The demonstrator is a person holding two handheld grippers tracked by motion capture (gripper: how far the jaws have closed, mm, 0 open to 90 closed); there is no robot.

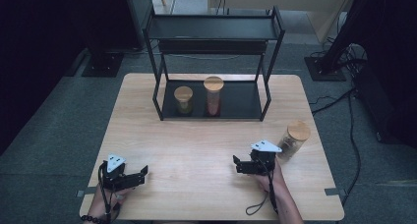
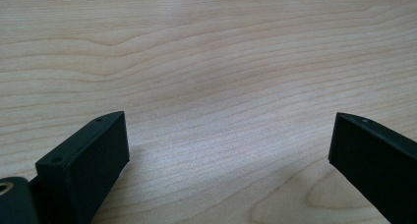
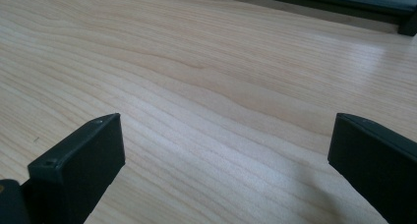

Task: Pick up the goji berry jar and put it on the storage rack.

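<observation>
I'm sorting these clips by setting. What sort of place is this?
Probably a lab or studio set up for recording, not a home: a lone wooden table on grey carpet, dark stands with cables around it, and a black rack with jars.

A staged recording room or lab is indicated rather than a home. A light wooden table (image 1: 206, 150) is set on grey carpet (image 1: 44, 135), and dark curtains (image 1: 44, 32) are hung at both sides. Black stand bases (image 1: 102, 64) are placed on the floor, and cables (image 1: 351, 130) are trailed across it at the right. Tape marks (image 1: 334, 191) are stuck at the table's near edge. A black metal shelf rack (image 1: 214, 32) is stood on the table.
</observation>
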